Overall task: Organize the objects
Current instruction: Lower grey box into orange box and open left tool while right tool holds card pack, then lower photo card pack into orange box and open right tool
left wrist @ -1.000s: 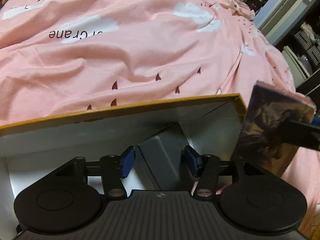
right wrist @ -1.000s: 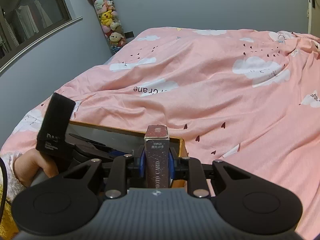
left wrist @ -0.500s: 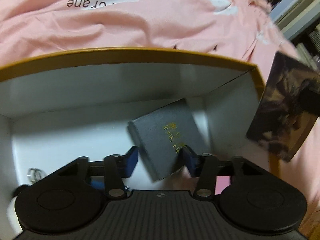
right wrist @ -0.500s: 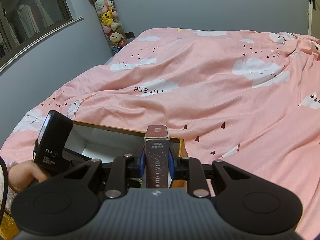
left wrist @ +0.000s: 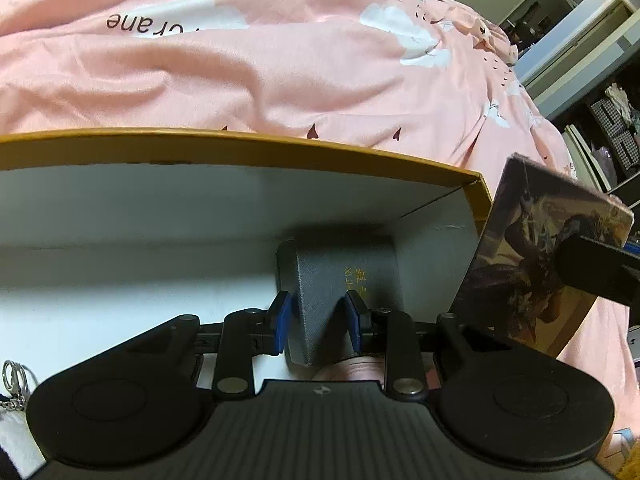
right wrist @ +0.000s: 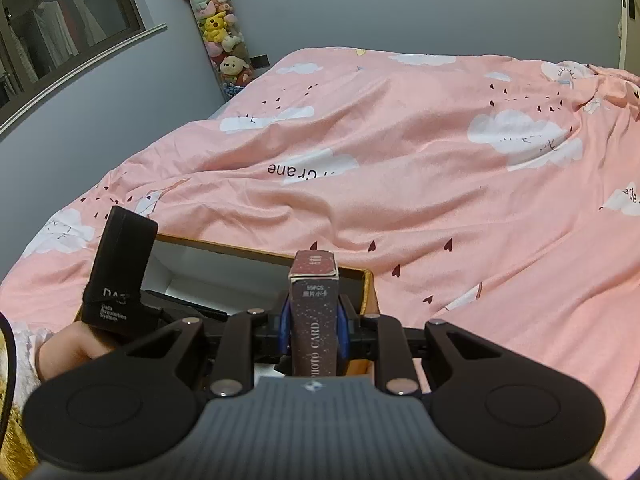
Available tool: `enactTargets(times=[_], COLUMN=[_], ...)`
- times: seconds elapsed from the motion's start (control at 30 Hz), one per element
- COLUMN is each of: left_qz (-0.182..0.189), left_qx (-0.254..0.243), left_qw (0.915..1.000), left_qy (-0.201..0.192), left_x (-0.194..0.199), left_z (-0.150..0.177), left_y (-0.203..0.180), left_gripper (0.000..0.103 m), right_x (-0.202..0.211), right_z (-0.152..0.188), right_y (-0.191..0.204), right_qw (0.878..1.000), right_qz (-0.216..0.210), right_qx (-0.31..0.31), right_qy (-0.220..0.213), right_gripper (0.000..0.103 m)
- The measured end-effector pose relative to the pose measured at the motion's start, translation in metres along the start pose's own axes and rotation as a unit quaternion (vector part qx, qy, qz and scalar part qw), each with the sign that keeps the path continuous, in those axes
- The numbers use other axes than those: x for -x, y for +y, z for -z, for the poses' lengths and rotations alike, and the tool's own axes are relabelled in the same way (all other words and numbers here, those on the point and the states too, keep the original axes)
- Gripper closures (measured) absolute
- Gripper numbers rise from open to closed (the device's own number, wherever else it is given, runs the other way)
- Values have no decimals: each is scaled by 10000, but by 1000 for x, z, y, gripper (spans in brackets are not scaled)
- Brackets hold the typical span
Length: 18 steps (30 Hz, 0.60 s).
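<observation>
My left gripper point(left wrist: 318, 322) is shut on a grey case with gold lettering point(left wrist: 340, 280) and holds it inside the open yellow-rimmed white box point(left wrist: 240, 144), against the box's right rear corner. My right gripper point(right wrist: 312, 330) is shut on a dark red photo card box point(right wrist: 314, 312), held upright just outside the box's right wall; the same card box shows in the left wrist view point(left wrist: 536, 272). The left gripper body point(right wrist: 120, 276) shows at the left in the right wrist view.
The box point(right wrist: 256, 256) sits on a bed with a pink cloud-print duvet point(right wrist: 400, 168). A key ring point(left wrist: 14, 376) lies at the box's left end. A tube of plush toys point(right wrist: 218, 28) stands by the grey wall. Shelves point(left wrist: 600, 120) stand to the right.
The left gripper has carried the grey case from above the rim down into the box, toward the right rear corner. The right gripper has held the photo card box nearly still.
</observation>
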<state>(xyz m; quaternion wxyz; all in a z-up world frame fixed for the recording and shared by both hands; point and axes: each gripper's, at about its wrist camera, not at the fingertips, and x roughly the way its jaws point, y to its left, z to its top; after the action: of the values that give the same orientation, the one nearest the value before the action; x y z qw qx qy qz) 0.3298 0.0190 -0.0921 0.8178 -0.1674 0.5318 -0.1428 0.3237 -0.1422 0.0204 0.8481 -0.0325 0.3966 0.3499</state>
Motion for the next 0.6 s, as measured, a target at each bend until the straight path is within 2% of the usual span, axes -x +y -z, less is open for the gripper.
enactTargets(times=[0.2, 0.33, 0.5, 0.6], left_qz=[-18, -246, -580, -683], left_qx=[-23, -114, -195, -196], left_qw=[9996, 9976, 9951, 9949], left_qy=[-288, -631, -778, -714], left_x=[23, 55, 82, 87], left_z=[0, 1, 9, 14], left_y=[0, 3, 17, 27], left_gripper=[70, 70, 70, 70], right_x=[-1, -8, -40, -65], right_z=[-2, -4, -5, -5], right_y=[5, 10, 26, 33], right_qw=[10000, 9993, 9962, 9934], right_qz=[-9, -320, -676, -821], right_qx=[25, -108, -253, -397], right_qy=[24, 146, 480, 696], right_gripper=[79, 79, 79, 79])
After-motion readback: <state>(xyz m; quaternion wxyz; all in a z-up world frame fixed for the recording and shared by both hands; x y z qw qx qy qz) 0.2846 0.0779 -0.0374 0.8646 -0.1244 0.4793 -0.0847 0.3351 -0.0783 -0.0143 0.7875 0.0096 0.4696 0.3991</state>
